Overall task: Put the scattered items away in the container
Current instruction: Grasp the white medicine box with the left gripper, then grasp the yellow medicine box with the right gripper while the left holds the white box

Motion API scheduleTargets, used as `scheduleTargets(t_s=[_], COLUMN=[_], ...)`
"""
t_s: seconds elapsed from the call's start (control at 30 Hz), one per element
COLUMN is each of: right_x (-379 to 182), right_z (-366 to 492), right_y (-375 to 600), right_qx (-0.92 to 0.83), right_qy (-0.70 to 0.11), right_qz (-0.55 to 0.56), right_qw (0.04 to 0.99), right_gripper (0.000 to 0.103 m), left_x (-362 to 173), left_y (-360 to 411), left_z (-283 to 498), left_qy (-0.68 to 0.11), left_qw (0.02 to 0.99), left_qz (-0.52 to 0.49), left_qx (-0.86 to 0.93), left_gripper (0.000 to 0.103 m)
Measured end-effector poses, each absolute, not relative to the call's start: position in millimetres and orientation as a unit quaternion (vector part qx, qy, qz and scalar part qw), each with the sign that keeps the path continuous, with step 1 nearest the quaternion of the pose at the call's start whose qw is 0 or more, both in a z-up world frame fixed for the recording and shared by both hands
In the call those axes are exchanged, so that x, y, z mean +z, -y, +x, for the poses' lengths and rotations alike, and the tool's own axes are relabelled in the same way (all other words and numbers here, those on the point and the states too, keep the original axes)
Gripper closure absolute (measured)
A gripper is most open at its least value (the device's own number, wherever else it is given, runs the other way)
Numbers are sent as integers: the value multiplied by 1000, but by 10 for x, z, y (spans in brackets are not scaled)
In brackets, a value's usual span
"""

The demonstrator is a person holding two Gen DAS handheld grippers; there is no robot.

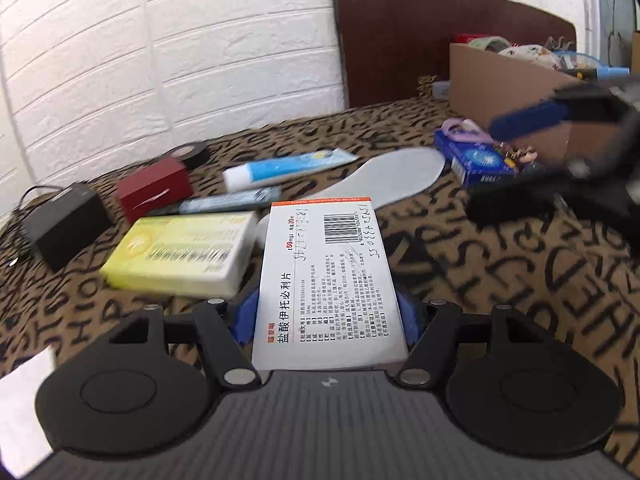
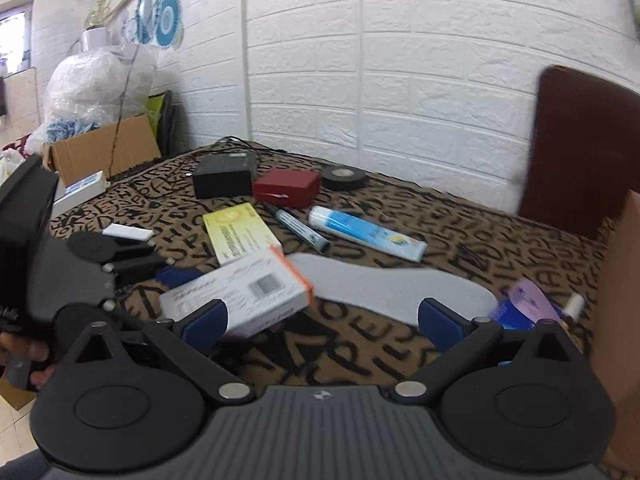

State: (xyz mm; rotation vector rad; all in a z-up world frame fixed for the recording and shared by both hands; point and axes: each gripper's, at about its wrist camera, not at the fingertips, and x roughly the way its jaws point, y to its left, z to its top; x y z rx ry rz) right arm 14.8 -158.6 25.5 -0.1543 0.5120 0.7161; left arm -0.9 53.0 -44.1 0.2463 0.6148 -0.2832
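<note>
The left tool (image 1: 326, 316) is clamped on the white medicine box (image 1: 326, 280) above the letter-print bed (image 1: 500, 280), the right tool (image 2: 320, 320) gapes empty, so next comes carrying it to the cardboard box (image 1: 504, 84).

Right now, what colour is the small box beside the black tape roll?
Dark red; the small box shows best in the right wrist view.

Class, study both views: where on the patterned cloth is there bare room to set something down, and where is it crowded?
Bare: the cloth in front of the grey insole, toward the cardboard box. Crowded: from the black adapter and red box to the toothpaste tube.
</note>
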Motion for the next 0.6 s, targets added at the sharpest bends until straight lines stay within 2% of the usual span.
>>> scheduleTargets(t_s=[0.3,0.43,0.6], right_x=[295,298,145], right_z=[479,728,891], right_y=[629,229,-282], right_qx=[426,446,434], right_qy=[-234,-253,-289], right_qz=[-127,-111,-141], right_qw=[865,852,842], right_gripper=[0,0,0], left_x=[-451,-478,-500], left_y=[-918,-926,-892], left_z=[-107,-98,-53], left_qy=[-315,-315,-310], left_qw=[939,940,942], left_qz=[99,87,83], left_qx=[-91,-95,-97], left_gripper=[35,35,35])
